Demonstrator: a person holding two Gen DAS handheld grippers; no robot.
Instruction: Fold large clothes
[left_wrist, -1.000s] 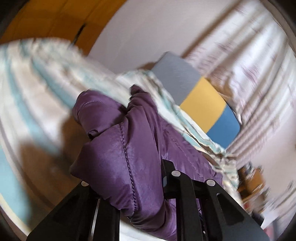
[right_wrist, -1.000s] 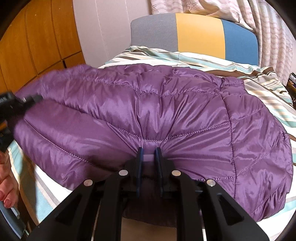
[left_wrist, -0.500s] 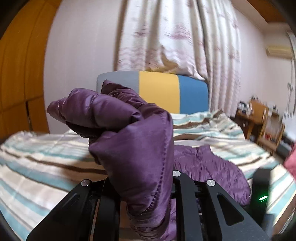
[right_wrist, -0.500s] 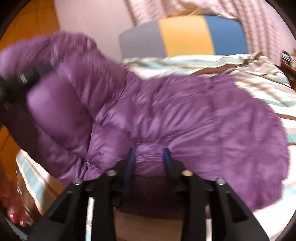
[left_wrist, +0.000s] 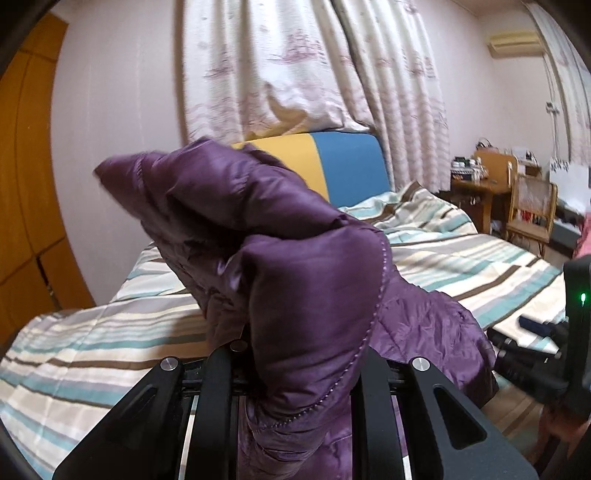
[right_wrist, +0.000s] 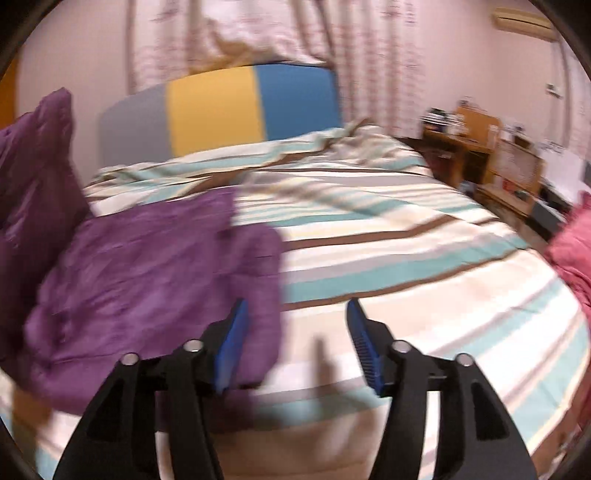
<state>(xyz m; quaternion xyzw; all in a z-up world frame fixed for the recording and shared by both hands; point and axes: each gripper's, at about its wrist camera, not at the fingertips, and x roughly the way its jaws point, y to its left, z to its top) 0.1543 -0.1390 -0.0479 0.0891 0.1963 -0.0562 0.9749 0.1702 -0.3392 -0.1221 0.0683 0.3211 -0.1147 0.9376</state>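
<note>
A purple quilted jacket (left_wrist: 280, 258) bulges up in front of the left wrist camera, with my left gripper (left_wrist: 295, 354) shut on a thick fold of it; the fingertips are buried in the fabric. The rest of the purple jacket (right_wrist: 147, 280) lies on the striped bed (right_wrist: 406, 236) at the left of the right wrist view. My right gripper (right_wrist: 295, 314) hovers over the bedding just right of the jacket's edge. Its jaws are opening, and nothing is between the blue pads (right_wrist: 364, 339). The right gripper's body (left_wrist: 576, 314) shows at the far right of the left wrist view.
A grey, yellow and blue headboard (right_wrist: 229, 107) stands at the back under patterned curtains (left_wrist: 295, 66). Wooden furniture (right_wrist: 476, 144) with small items lines the right wall. A pink garment (right_wrist: 572, 251) lies at the bed's right edge. Orange wardrobe doors (left_wrist: 22, 184) stand left.
The right gripper let go of the jacket, opened, and swung right over the bare bedding. The left gripper rolled upright and carried its fold of jacket up and across the bed.
</note>
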